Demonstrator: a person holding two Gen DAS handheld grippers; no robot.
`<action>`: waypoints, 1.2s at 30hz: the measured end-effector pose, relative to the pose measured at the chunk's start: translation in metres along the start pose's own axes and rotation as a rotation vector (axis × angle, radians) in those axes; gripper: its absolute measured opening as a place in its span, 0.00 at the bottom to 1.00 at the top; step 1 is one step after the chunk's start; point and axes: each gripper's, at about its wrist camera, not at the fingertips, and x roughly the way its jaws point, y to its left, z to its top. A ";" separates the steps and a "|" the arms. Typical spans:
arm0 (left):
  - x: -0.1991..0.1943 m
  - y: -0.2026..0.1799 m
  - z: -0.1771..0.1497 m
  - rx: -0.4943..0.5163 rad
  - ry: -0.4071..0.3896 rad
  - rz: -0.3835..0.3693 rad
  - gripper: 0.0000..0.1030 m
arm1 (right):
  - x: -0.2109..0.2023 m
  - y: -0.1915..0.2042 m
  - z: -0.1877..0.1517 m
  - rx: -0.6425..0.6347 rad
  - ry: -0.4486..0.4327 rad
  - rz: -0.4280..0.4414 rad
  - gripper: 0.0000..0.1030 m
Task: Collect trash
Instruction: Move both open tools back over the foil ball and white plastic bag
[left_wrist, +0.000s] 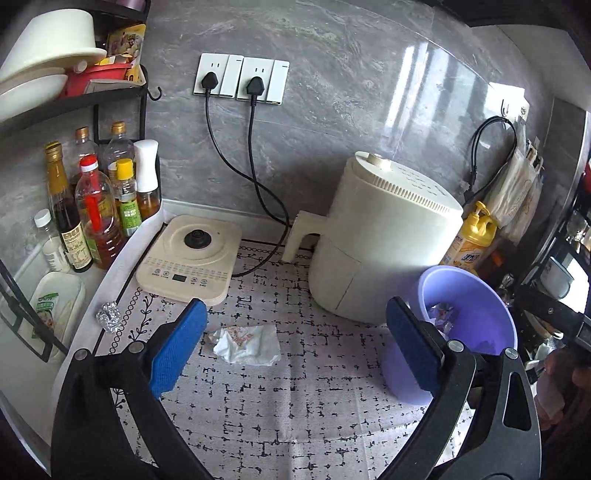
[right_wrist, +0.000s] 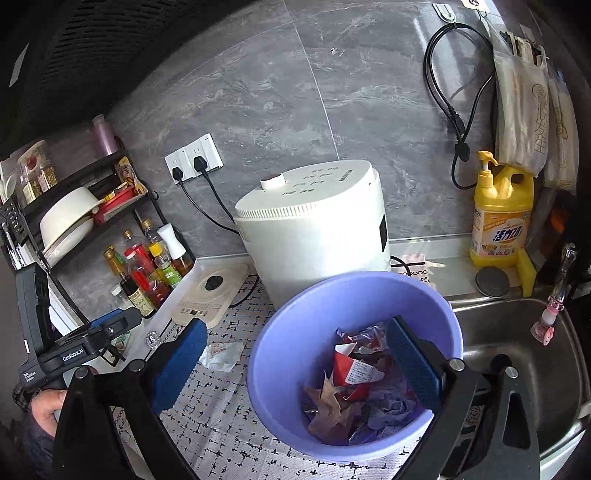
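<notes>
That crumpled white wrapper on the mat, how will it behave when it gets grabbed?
The crumpled white wrapper looks thin and creased, so probably light and floppy, crushing flat between pads. Lying loose on the patterned mat, it may slide if nudged.

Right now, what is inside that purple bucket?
Crumpled trash fills the purple bucket: a red-and-white wrapper, brown paper, bluish scraps. Its bottom is covered.
</notes>
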 end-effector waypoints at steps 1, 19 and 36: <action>-0.003 0.008 0.000 0.000 -0.003 0.024 0.94 | 0.005 0.007 0.001 -0.007 0.004 0.012 0.92; -0.030 0.114 -0.019 -0.101 0.006 0.205 0.94 | 0.092 0.128 -0.006 -0.187 0.113 0.170 0.92; 0.036 0.157 -0.036 -0.198 0.094 0.263 0.94 | 0.178 0.150 -0.029 -0.241 0.293 0.184 0.92</action>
